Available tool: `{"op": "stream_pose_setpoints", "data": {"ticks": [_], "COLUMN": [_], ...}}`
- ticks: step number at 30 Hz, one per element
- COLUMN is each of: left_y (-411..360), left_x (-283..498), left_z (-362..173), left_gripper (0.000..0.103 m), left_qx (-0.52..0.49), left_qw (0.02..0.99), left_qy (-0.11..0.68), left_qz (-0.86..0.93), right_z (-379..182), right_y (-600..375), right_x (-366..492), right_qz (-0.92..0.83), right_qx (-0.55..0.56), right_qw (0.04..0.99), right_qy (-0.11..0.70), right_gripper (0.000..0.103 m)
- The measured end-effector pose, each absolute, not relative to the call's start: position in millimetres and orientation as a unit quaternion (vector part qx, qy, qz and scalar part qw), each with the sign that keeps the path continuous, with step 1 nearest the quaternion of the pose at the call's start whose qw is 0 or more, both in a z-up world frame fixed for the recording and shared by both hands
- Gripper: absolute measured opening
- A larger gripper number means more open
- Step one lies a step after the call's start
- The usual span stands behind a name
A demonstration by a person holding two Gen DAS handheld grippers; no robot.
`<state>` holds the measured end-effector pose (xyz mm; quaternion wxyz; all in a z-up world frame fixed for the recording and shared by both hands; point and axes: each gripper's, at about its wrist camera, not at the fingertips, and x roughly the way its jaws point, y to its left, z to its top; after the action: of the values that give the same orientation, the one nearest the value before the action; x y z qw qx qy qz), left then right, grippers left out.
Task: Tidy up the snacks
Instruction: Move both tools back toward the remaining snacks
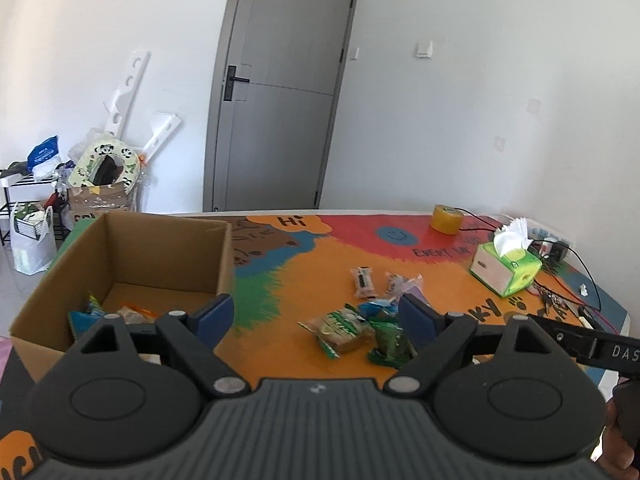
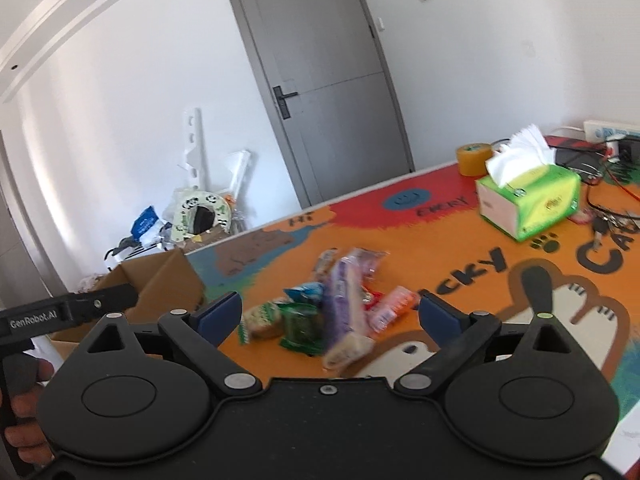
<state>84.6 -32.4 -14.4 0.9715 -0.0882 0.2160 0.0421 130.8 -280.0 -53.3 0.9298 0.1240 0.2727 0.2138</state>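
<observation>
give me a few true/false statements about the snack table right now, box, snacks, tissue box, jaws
1. The cardboard box already holds some snack packets. True.
2. The right gripper is clamped on the purple packet. False: its jaws stand wide open, and the packet lies on the table mat.
3. The green tissue box has tissue sticking out of its top. True.
4. The left gripper is holding a green snack packet. False: its jaws are open and empty, and the packet lies on the mat.
5. The roll of tape sits inside the cardboard box. False: it stands on the mat near the far edge, beyond the tissue box.
</observation>
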Motion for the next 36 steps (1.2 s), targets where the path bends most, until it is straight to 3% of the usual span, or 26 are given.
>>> {"op": "stream_pose_setpoints", "data": {"ticks": [4, 13, 20, 27, 36], "left_y": [-41.9, -59.2, -62.8, -64.4, -76.1], "left_x": [90.7, 113.3, 133.9, 157.6, 182.7], "left_z": [-17.3, -34.5, -52.0, -64.7, -76.7], "left_gripper": [0.088, 0.085, 0.074, 0.06, 0.055], "left_qx": [-0.084, -0.08, -0.082, -0.09, -0.089], "left_qw": [0.972, 0.968, 0.961, 0.952, 0.946], "left_qy": [0.22, 0.239, 0.265, 0.291, 0.312], "left_qz": [0.03, 0.008, 0.006, -0.001, -0.013], "right_z": [-58.9, -76.1, -90.4, -104.4, -121.7], "right_y": [-286.9, -288.2, -276.6, -268.9, -264.7], "right_x": [133.3, 150.1, 167.2, 189.1, 209.9], "right_qz": [0.205, 0.214, 0.222, 0.229, 0.253], "right_qx": [0.124, 0.125, 0.122, 0.139, 0.172], "right_qw": [0.929, 0.917, 0.91, 0.896, 0.871], "right_qy": [0.282, 0.311, 0.329, 0.354, 0.384], "right_gripper": [0.094, 0.072, 0.06, 0.057, 0.047]}}
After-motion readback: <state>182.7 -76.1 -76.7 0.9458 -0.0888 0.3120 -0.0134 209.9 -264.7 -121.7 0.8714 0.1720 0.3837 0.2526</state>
